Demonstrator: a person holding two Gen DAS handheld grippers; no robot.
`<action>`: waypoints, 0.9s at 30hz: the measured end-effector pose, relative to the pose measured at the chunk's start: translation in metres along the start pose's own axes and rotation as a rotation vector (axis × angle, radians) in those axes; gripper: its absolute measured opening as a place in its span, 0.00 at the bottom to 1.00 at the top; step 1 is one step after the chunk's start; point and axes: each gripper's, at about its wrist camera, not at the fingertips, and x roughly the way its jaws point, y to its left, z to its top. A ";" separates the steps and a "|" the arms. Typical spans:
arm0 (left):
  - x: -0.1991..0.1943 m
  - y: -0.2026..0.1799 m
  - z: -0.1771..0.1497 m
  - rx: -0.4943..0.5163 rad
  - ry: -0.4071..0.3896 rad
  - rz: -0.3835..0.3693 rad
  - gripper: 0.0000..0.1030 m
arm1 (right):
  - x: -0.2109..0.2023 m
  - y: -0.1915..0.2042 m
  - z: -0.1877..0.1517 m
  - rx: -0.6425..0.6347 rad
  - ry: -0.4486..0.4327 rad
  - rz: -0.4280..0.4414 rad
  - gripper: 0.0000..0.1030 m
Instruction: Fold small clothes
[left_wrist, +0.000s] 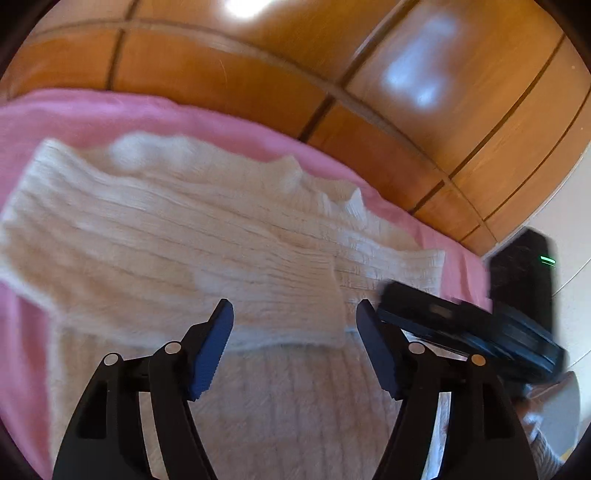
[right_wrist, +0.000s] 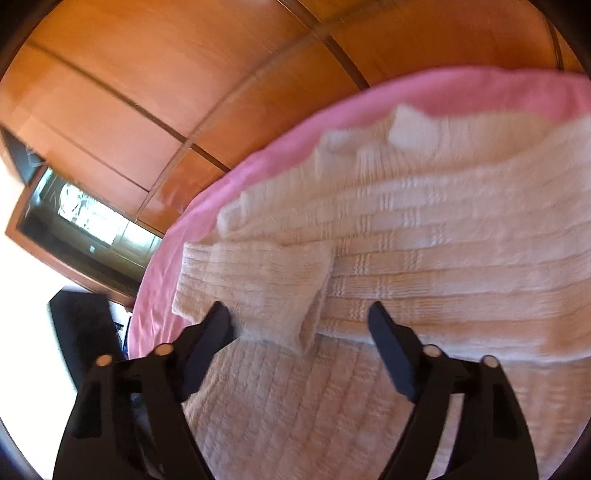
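Note:
A cream knitted sweater lies spread on a pink sheet. One sleeve is folded across the body, its cuff ending just ahead of my left gripper. That gripper hovers over the knit, open, with nothing between its blue pads. The blurred black body of my right gripper shows close by on the right. In the right wrist view the sweater fills the frame, and a folded sleeve cuff lies right in front of my right gripper. It is open above the cloth and holds nothing.
Orange-brown wooden panels rise behind the pink sheet. A black box with a green light stands past the sheet's right edge. A framed dark panel and a black object sit off the sheet's left edge.

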 end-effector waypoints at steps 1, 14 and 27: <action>-0.007 0.003 -0.003 -0.003 -0.007 -0.001 0.66 | 0.010 0.002 0.001 0.005 0.006 -0.007 0.60; -0.061 0.069 -0.060 -0.114 -0.018 0.123 0.66 | -0.034 0.050 0.014 -0.251 -0.194 -0.252 0.05; -0.069 0.064 -0.061 -0.063 -0.019 0.181 0.66 | -0.067 -0.080 0.013 -0.017 -0.158 -0.533 0.06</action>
